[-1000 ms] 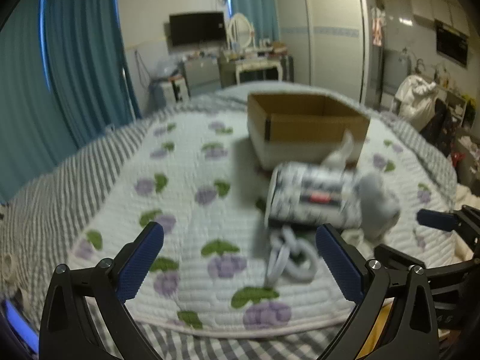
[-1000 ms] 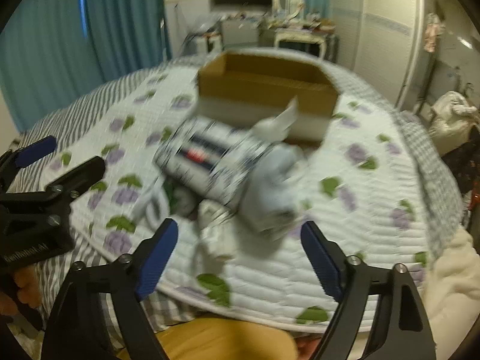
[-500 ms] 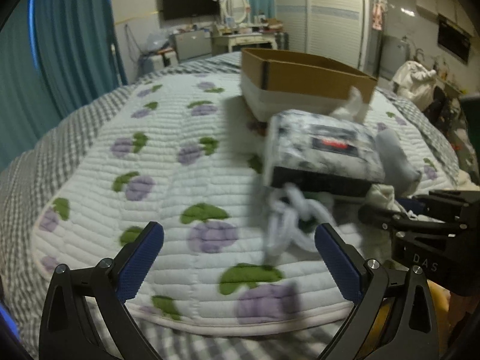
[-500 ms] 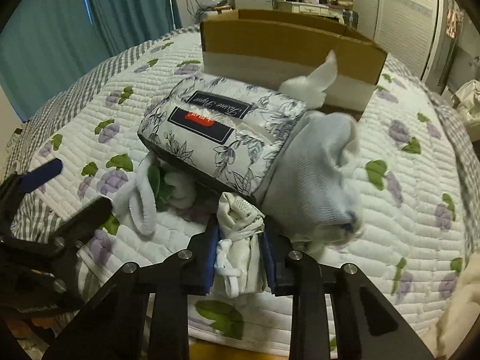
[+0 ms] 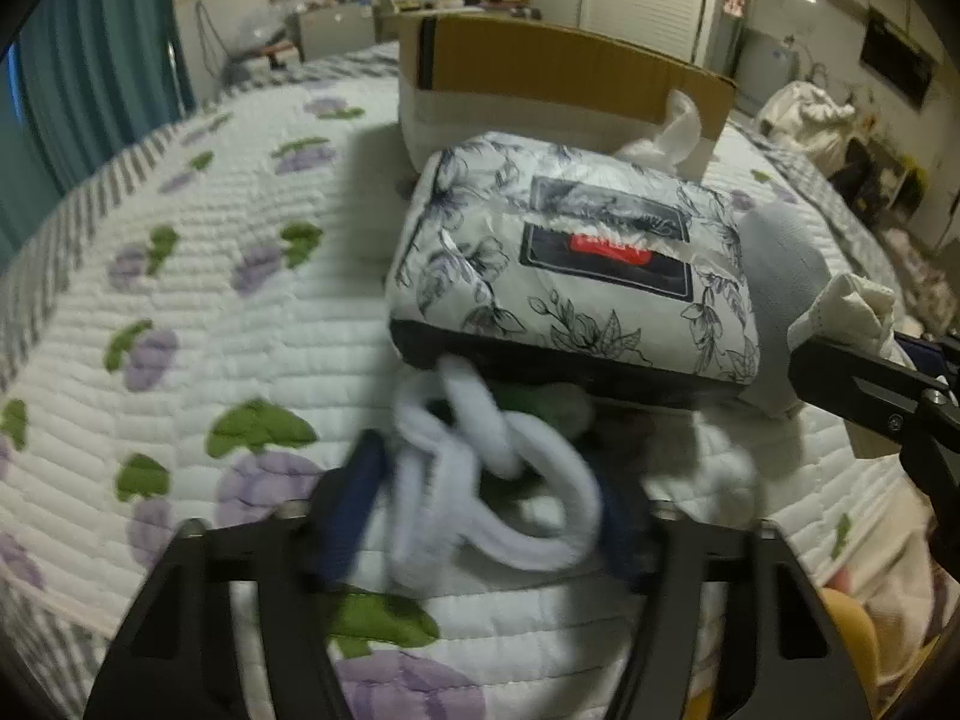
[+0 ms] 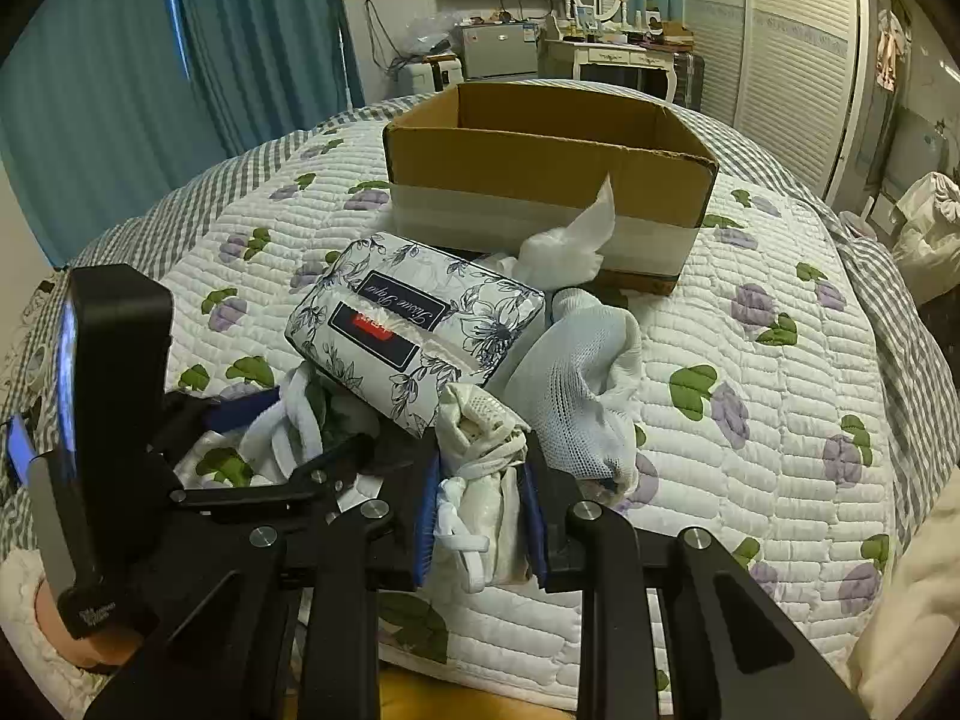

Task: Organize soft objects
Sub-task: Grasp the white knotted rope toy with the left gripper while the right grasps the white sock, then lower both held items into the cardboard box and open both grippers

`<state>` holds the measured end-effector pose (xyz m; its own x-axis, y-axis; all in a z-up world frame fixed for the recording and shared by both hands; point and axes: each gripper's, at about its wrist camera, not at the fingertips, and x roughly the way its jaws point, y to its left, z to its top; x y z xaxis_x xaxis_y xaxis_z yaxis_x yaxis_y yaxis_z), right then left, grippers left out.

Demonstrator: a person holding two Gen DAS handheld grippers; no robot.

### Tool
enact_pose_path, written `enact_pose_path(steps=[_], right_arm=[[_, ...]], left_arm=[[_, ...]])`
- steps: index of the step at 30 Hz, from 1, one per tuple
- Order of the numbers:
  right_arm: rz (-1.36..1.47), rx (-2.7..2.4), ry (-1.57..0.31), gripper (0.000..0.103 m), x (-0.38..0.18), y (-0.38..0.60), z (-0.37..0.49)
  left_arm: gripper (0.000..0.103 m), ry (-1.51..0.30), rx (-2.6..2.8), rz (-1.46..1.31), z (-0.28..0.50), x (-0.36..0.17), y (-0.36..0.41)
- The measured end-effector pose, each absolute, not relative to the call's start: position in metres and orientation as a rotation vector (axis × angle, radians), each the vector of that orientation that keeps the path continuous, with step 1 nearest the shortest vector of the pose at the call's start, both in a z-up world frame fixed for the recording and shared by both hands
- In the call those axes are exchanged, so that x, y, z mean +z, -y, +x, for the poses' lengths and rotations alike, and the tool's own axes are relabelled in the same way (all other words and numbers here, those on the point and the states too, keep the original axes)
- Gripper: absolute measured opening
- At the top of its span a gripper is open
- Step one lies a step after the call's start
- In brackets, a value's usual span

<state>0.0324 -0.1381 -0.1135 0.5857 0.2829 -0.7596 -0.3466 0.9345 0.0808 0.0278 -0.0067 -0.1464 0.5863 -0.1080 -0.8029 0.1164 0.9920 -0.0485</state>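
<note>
A floral tissue pack (image 5: 576, 276) (image 6: 414, 330) lies on the quilted bed in front of an open cardboard box (image 6: 552, 168) (image 5: 564, 72). My left gripper (image 5: 486, 510) is shut on a knotted white sock (image 5: 510, 480) just below the pack, blurred by motion. My right gripper (image 6: 480, 510) is shut on a cream knotted cloth bundle (image 6: 486, 456) at the near edge of the pile. A white mesh cloth (image 6: 576, 372) and a crumpled white tissue (image 6: 570, 246) lie right of the pack.
The bed's quilt (image 6: 750, 360) with purple flowers stretches right and left of the pile. Teal curtains (image 6: 150, 90) hang at the left. A dresser (image 6: 606, 54) and wardrobe (image 6: 792, 60) stand behind the bed.
My left gripper moved in to the pile and closed on the white sock. My right gripper stays shut on the cream bundle and has drawn back a little from the pile.
</note>
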Motion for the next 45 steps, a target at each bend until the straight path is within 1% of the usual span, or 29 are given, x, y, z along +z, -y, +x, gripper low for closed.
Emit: enact_pose_path(steps=[4,11,18,22,26,32,38,41,45], right_arm=[[-0.076,0.369,-0.867,0.024,-0.114,0.139,0.031],[-0.074,0.382,-0.825,0.024,-0.095,0.137,0.018],[-0.076,0.388,-0.751,0.024,-0.06,0.136,0.003],[-0.08,0.392,-0.699,0.024,-0.035,0.138,0.004],[-0.12,0.376,-0.648,0.024,-0.01,0.143,0.022],[-0.112,0.375,-0.614,0.024,0.017,0.155,0.075],[-0.084,0.375,-0.641,0.024,0.022,0.164,0.15],[-0.068,0.377,-0.669,0.024,0.014,0.163,0.19],[-0.033,0.385,-0.715,0.024,-0.004,0.164,0.231]], left_arm=[[0.043,-0.903,-0.13,0.009,0.015,-0.138,0.006],[0.043,-0.834,-0.107,-0.013,-0.004,-0.105,-0.007],[0.043,-0.708,-0.097,0.01,-0.022,-0.049,-0.01],[0.043,-0.655,-0.105,0.027,-0.019,-0.024,-0.006],[0.043,-0.612,-0.119,0.04,-0.007,-0.004,0.001],[0.043,-0.567,-0.147,0.051,0.039,0.013,0.016],[0.043,-0.541,-0.149,0.037,0.109,0.023,0.024],[0.043,-0.563,-0.141,0.035,0.144,0.016,0.027],[0.043,-0.62,-0.124,0.06,0.183,-0.01,0.031]])
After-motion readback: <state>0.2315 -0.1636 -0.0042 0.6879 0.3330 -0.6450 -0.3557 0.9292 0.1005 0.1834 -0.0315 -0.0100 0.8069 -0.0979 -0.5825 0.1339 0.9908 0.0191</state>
